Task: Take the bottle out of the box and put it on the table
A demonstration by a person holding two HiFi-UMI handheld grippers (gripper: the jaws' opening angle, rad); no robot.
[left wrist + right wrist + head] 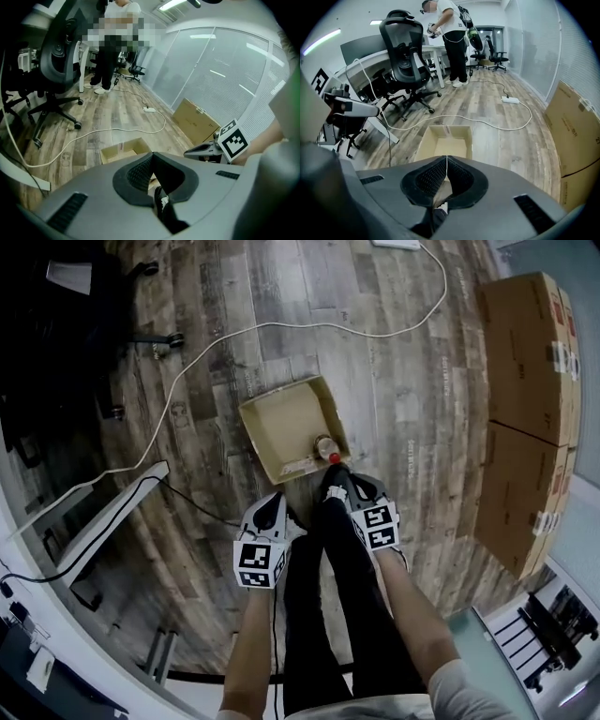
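An open cardboard box (281, 423) lies on the wooden floor. Inside it, at the near right corner, lies a bottle (323, 446) with a red cap. My right gripper (335, 472) hangs just short of that cap, its jaws shut with nothing between them. My left gripper (275, 500) is lower left of it, outside the box's near edge, jaws also shut and empty. In the left gripper view the left gripper (152, 153) points over the box (123, 151). In the right gripper view the right gripper (446, 157) points at the box (445, 140); the bottle is hidden there.
Two big closed cartons (530, 362) stand at the right. A white cable (281, 329) runs across the floor behind the box. An office chair (56, 324) and a white desk leg (103, 521) are at the left. A person (450, 33) stands far off.
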